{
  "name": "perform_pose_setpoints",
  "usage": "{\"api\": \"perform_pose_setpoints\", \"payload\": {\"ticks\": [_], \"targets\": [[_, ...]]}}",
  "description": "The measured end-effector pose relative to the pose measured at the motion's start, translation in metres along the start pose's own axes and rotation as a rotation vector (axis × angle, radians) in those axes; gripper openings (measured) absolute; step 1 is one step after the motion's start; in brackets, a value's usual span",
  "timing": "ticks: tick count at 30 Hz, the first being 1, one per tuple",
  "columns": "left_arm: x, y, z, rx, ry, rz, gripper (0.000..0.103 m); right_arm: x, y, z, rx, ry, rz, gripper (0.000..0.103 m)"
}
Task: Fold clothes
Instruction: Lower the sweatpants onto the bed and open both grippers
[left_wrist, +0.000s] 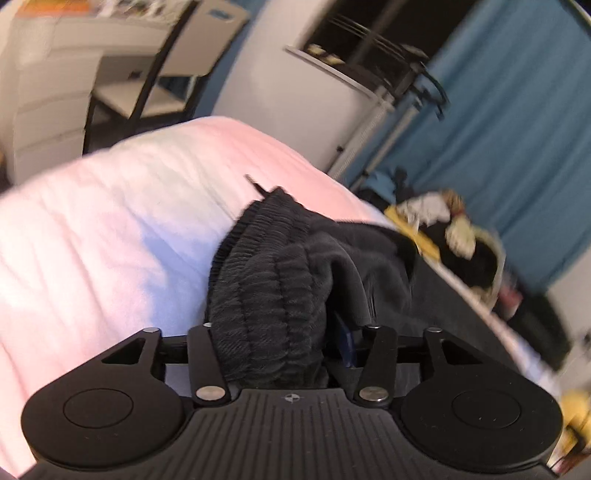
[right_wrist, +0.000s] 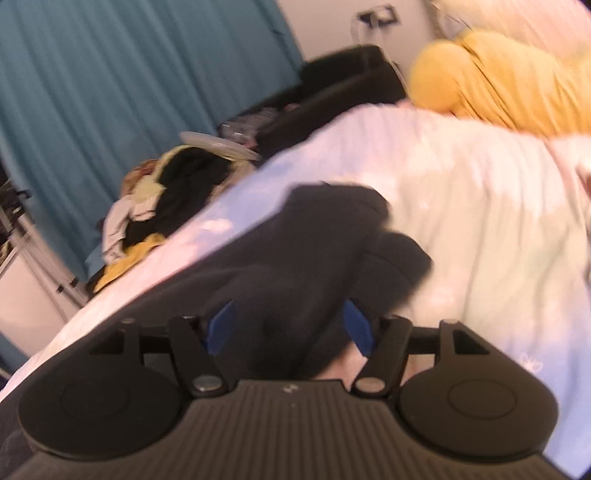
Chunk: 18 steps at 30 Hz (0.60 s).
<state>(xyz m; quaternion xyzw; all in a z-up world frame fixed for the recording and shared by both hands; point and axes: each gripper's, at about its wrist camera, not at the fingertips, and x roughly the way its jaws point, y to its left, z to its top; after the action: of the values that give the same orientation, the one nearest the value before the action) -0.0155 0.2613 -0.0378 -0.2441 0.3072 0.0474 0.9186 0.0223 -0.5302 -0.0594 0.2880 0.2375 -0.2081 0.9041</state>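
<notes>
A bedroom is seen, with teal curtains (right_wrist: 110, 74) behind a bed (left_wrist: 110, 229) covered in a pale pastel quilt; a heap of other laundry (right_wrist: 155, 206) lies beside the bed's far edge, and a yellow pillow (right_wrist: 498, 81) rests at the head. A white chair (left_wrist: 147, 92) stands by a desk in the background.

A dark garment (left_wrist: 280, 266), apparently sweatpants with a ribbed elastic waistband, is gathered in a bunch on the quilt. In the left wrist view the left gripper (left_wrist: 273, 332) is closed down on the waistband, the ribbed fabric being pinched between the jaws. In the right wrist view the right gripper (right_wrist: 288, 328) is held around another part of the same dark cloth; its blue pads (right_wrist: 219, 325) stand somewhat apart with the fabric bulging between them, so a looser hold is judged likely.

Slippage from the right side is the main risk: if the garment is pulled taut, the thick cloth could be drawn out of that wider grip. The bunched layers could also be folded unevenly, because more than one layer appears to be caught on the left. The quilt could be snagged beneath.

Both grippers are held low over the bed, tilted downward, and the blur suggests motion.
</notes>
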Motion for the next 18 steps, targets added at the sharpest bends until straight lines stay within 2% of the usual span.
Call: {"api": "perform_pose_setpoints", "payload": {"ticks": [5,10,11,12,13,18], "targets": [[-0.004,-0.028,-0.011,0.081,0.051,0.051,0.068,-0.029,0.046,0.004,-0.077,-0.01,0.103,0.067],[0.007,-0.025,-0.019,0.128,0.114,0.068,0.078,-0.057,0.107,-0.007,-0.173,-0.019,0.249,0.069],[0.01,-0.022,-0.021,0.134,0.127,0.072,0.085,-0.061,0.118,-0.013,-0.186,-0.014,0.279,0.07],[0.013,-0.018,-0.023,0.14,0.137,0.079,0.098,-0.063,0.128,-0.019,-0.193,-0.003,0.304,0.07],[0.016,-0.015,-0.025,0.149,0.142,0.096,0.101,-0.065,0.138,-0.027,-0.201,0.009,0.33,0.07],[0.031,0.005,-0.033,0.172,0.18,0.173,0.102,-0.062,0.18,-0.074,-0.281,0.085,0.424,0.07]]}}
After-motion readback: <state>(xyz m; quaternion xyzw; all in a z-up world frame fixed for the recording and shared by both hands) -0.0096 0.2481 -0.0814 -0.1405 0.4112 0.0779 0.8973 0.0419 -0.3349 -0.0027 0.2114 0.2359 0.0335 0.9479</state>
